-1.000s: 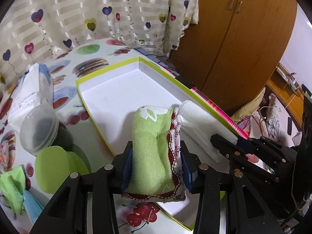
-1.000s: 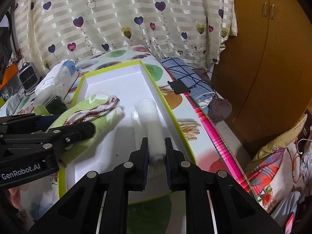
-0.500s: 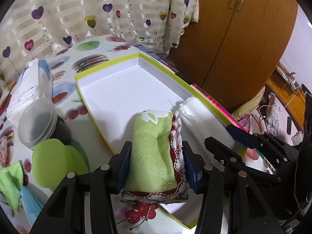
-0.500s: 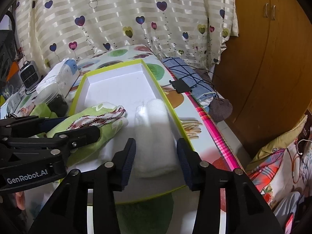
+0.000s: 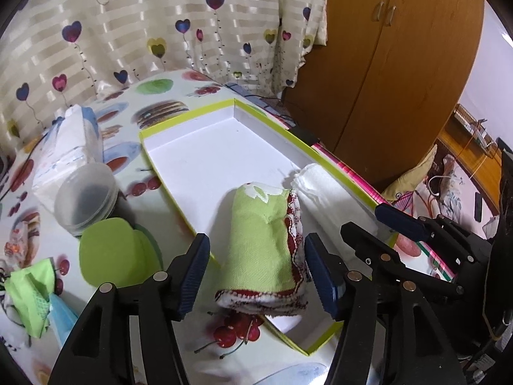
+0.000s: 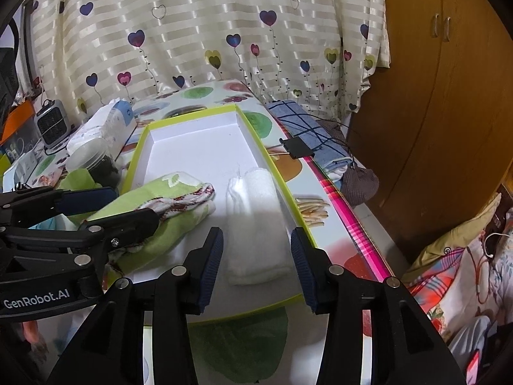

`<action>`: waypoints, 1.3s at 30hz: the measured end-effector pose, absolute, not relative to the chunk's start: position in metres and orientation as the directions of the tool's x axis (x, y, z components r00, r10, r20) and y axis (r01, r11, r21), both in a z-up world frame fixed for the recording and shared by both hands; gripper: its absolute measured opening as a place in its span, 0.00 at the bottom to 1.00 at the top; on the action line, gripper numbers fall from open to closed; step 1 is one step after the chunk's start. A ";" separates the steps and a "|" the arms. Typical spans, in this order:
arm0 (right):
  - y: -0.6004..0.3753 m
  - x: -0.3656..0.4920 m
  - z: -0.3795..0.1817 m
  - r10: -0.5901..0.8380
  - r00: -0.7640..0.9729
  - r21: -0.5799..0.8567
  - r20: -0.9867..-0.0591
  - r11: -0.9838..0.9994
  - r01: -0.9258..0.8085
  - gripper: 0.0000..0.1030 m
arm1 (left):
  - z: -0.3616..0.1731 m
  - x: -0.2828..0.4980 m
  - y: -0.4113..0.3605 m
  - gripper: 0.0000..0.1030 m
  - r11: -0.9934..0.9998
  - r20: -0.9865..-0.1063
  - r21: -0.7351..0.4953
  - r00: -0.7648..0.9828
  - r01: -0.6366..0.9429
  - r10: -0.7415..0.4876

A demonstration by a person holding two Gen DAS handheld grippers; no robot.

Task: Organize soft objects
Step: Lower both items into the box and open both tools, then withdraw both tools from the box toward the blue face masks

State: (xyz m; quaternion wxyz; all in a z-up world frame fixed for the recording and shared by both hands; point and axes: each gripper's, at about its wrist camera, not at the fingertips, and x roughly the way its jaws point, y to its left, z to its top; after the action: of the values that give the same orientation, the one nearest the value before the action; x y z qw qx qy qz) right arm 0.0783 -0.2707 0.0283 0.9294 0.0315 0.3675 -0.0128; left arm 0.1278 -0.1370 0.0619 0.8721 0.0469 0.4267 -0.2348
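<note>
Cloths lay side by side in the near end of a shallow box (image 5: 224,166), white inside with a lime rim, on a worktop (image 6: 323,243) under a fruit-print cover. Green cloth (image 5: 266,243), folded, red-and-white trim on one edge, sat at the box's left side; its near end overhung the rim, probably because it was set down from that side. White cloth (image 6: 256,224), rolled, lay along the right wall, likely so the two pack in parallel and the far half stays free for more.

Left tool (image 5: 256,276): jaws opening, the green cloth between them, pads clear of it on both sides. Right tool (image 6: 256,266): jaws apart at medium width, straddling the near end of the white cloth without pressing it. Judged as a release of both pieces.

Left of the box: a tissue pack (image 5: 67,154), a lidded tub (image 5: 85,199), a green pad (image 5: 109,250), more green and blue fabric (image 5: 32,298), possibly next to be sorted. Right edge of the worktop: a blue checked cloth (image 6: 307,128).

Writing: "GenRobot.AI" in white on the left tool's body, read from the right wrist view. Tissue pack print too small to read.
</note>
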 end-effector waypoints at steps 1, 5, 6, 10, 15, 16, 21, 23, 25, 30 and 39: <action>-0.270 0.077 0.029 -0.002 0.731 0.049 -0.682 0.998 0.049 0.44 | 0.064 0.125 -0.135 0.60 0.885 -0.761 -0.115 0.533 0.451 -0.370; -0.269 0.072 0.032 -0.005 0.739 0.047 -0.674 0.998 0.050 0.44 | 0.068 0.119 -0.130 0.61 0.888 -0.755 -0.121 0.539 0.444 -0.373; -0.268 0.071 0.033 -0.006 0.740 0.045 -0.672 0.998 0.049 0.44 | 0.069 0.117 -0.127 0.61 0.890 -0.751 -0.120 0.546 0.440 -0.372; -0.265 0.067 0.037 -0.005 0.748 0.043 -0.664 0.998 0.045 0.44 | 0.074 0.109 -0.121 0.61 0.896 -0.740 -0.108 0.567 0.432 -0.362; -0.259 0.061 0.041 0.000 0.760 0.035 -0.650 0.999 0.029 0.44 | 0.077 0.097 -0.114 0.61 0.901 -0.730 -0.092 0.587 0.423 -0.350; -0.257 0.059 0.042 0.003 0.762 0.035 -0.647 0.999 0.026 0.44 | 0.078 0.095 -0.112 0.61 0.903 -0.728 -0.088 0.592 0.420 -0.346; -0.250 0.054 0.044 0.015 0.768 0.036 -0.640 0.999 0.011 0.44 | 0.080 0.086 -0.102 0.61 0.911 -0.723 -0.081 0.606 0.404 -0.333; -0.246 0.052 0.046 0.020 0.772 0.037 -0.635 0.999 0.004 0.44 | 0.082 0.079 -0.098 0.61 0.914 -0.715 -0.072 0.619 0.398 -0.326; -0.243 0.048 0.048 0.031 0.780 0.042 -0.625 0.999 -0.006 0.44 | 0.085 0.075 -0.092 0.61 0.917 -0.708 -0.063 0.630 0.394 -0.319; -0.231 0.041 0.055 0.066 0.797 0.053 -0.600 0.998 -0.042 0.44 | 0.088 0.061 -0.075 0.61 0.930 -0.692 -0.057 0.657 0.364 -0.300; -0.208 0.032 0.059 0.090 0.804 0.040 -0.588 0.996 -0.082 0.44 | 0.093 0.044 -0.052 0.61 0.943 -0.680 -0.054 0.680 0.327 -0.275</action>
State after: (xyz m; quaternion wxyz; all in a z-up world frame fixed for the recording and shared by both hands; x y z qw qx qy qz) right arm 0.0316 -0.2079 0.0591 0.9496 0.0063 0.3100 0.0454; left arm 0.0438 -0.0521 0.0931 0.9158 0.0360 0.3648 -0.1643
